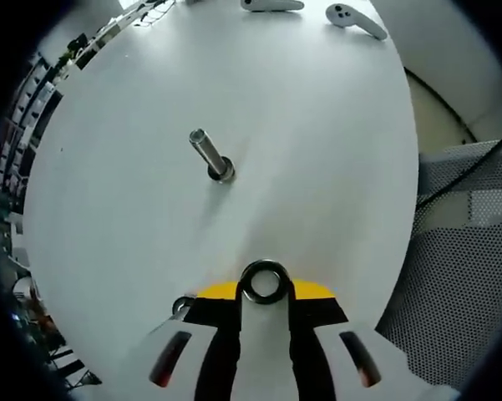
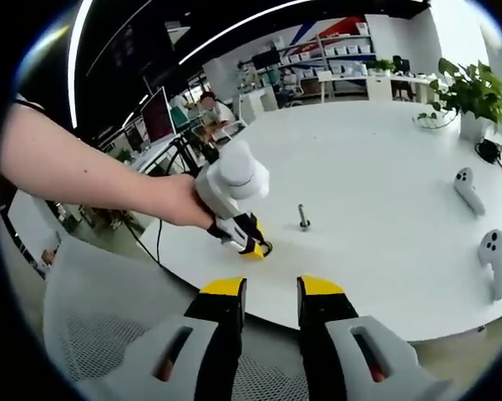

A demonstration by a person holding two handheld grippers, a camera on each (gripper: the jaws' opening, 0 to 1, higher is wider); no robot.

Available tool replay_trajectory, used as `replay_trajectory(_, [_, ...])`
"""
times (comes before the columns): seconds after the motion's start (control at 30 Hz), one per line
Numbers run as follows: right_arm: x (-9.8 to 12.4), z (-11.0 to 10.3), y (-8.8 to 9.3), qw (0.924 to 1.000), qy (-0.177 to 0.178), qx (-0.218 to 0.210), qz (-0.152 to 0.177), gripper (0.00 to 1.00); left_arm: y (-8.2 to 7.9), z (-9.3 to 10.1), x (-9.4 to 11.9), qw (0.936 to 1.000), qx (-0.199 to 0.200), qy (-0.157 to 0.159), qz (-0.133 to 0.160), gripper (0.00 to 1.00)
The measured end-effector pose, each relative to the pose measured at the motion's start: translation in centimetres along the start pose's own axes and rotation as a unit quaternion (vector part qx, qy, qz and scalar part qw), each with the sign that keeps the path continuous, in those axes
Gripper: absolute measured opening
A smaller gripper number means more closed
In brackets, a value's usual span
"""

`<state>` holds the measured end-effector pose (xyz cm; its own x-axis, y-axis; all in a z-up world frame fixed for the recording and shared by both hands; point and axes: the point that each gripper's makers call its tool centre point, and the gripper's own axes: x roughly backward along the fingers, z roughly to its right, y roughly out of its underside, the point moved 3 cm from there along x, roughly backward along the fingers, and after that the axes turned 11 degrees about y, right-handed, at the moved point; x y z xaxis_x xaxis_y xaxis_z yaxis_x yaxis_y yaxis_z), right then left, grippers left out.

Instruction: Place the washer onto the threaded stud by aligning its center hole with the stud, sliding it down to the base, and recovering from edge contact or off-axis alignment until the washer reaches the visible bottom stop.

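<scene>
A dark metal washer (image 1: 265, 265) is pinched upright between the yellow-tipped jaws of my left gripper (image 1: 265, 289), low over the white table (image 1: 317, 167). The threaded stud (image 1: 210, 154) stands on the table ahead and a little to the left, well apart from the washer. In the right gripper view a hand holds the left gripper (image 2: 252, 240) near the table's near edge, with the stud (image 2: 303, 217) just to its right. My right gripper (image 2: 271, 299) hangs back off the table edge, its jaws apart with nothing between them.
Two white hand controllers lie at the far side (image 1: 357, 20) (image 1: 271, 5), also seen at the right (image 2: 468, 190) (image 2: 493, 255). A potted plant (image 2: 472, 96) stands at the back. A grey mesh chair (image 1: 459, 251) sits beside the table. Desks and a seated person (image 2: 209, 109) are behind.
</scene>
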<state>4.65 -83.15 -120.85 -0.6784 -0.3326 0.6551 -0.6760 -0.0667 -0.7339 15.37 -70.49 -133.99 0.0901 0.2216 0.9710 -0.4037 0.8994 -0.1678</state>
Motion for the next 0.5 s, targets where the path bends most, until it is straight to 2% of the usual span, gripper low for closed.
replay_trajectory(0.27, [0.0, 0.2, 0.0, 1.0000, 0.003, -0.003, -0.003, 0.26, -0.2, 0.2, 1.0, 0.9999, 0.000, 0.007, 0.016, 0.18])
replay_trajectory(0.5, [0.0, 0.2, 0.0, 1.0000, 0.004, -0.005, -0.003, 0.26, -0.7, 0.3, 3.3, 0.9984, 0.002, 0.013, 0.056, 0.18])
